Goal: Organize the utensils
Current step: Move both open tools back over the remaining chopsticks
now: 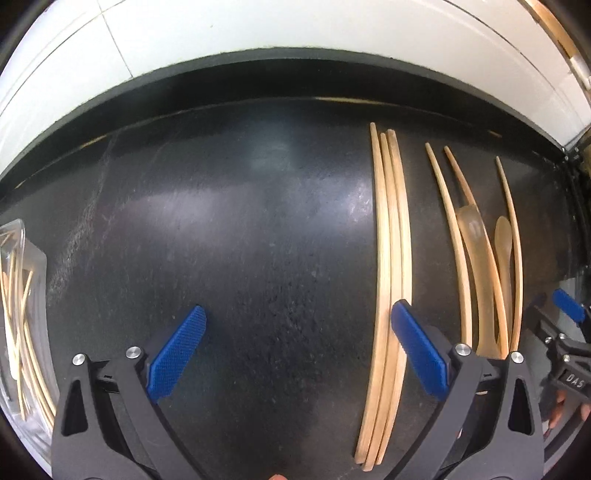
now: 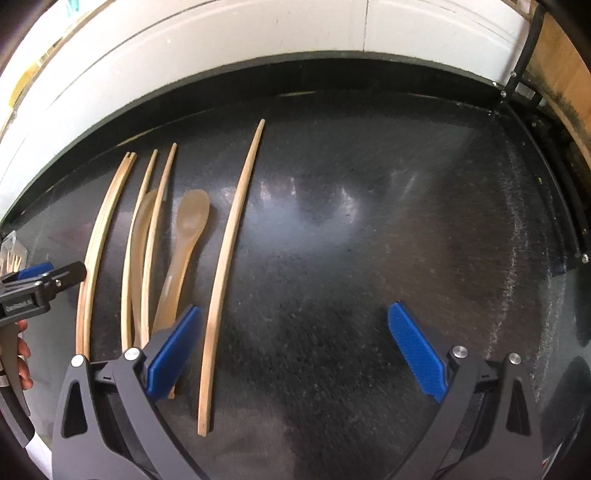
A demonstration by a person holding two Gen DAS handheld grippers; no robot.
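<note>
On the black table (image 1: 258, 240), a bundle of three wooden chopsticks (image 1: 393, 258) lies lengthwise. My left gripper (image 1: 297, 321) is open and holds nothing; its right finger overlaps the bundle's right edge. Further right lie more chopsticks and two pale spoons (image 1: 471, 223). In the right wrist view, a single chopstick (image 2: 224, 266) lies just inside the left finger of my open, empty right gripper (image 2: 295, 321). That finger covers the handle of a spoon (image 2: 188, 236). A second spoon (image 2: 142, 236) sits among thin chopsticks (image 2: 147, 280).
A clear container (image 1: 22, 295) of thin sticks stands at the table's left edge. A white wall (image 1: 295, 22) runs behind the table. The right gripper (image 1: 557, 314) shows at the left view's edge. A hand (image 2: 22, 350) holds the left gripper (image 2: 55, 273).
</note>
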